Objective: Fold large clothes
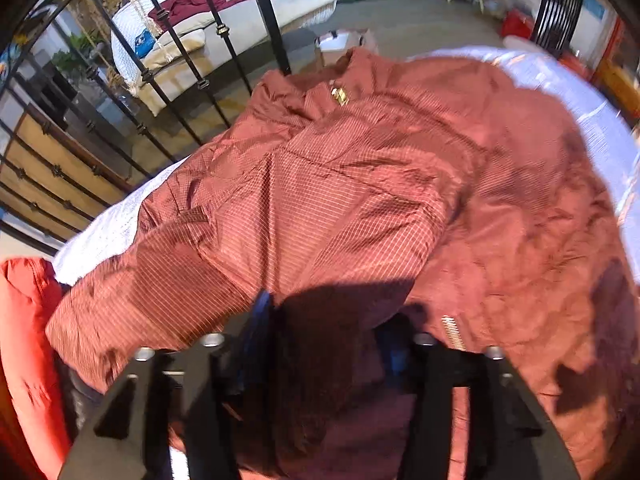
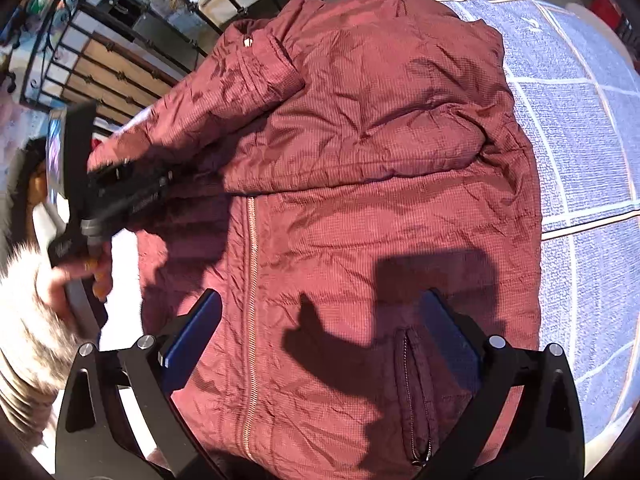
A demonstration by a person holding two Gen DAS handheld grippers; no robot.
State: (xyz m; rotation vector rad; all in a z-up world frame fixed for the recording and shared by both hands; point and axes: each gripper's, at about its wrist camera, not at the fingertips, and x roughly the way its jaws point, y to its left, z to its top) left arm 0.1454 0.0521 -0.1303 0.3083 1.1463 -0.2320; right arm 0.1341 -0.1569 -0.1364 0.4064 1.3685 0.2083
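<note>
Jacket (image 2: pixel 360 184), maroon, quilted with a fine pale grid, lying spread on a bed, front side up. Zipper (image 2: pixel 251 300) runs down the front; collar with a small metal fitting (image 1: pixel 340 96) lies at the far end, toward the railing. One sleeve (image 1: pixel 152 288) is folded across the chest in the left wrist view, its cuff end reaching the near left edge of the bed. A zipped side pocket (image 2: pixel 416 396) sits near the lower hem, between the right gripper's fingers.

Bedspread (image 2: pixel 580 128), pale blue-grey with a light stripe grid, exposed in a broad band along the jacket's right side and in a narrower wedge at its left; the jacket's right edge lies well inside the bed's edge.

Left gripper (image 1: pixel 324 344): blue-padded fingers set narrowly, with a fold of jacket fabric bunched between them; whether they pinch it firmly cannot be told in the shadow.

Right gripper (image 2: pixel 320 328): fingers spread wide, above the lower front of the jacket, holding nothing; its shadow falls on the fabric.

Black iron railing (image 1: pixel 224 40) stands at the far side of the bed. Red cushion (image 1: pixel 28 340) lies beside the bed's near left edge. A white daybed (image 1: pixel 248 12) lies beyond the railing.
</note>
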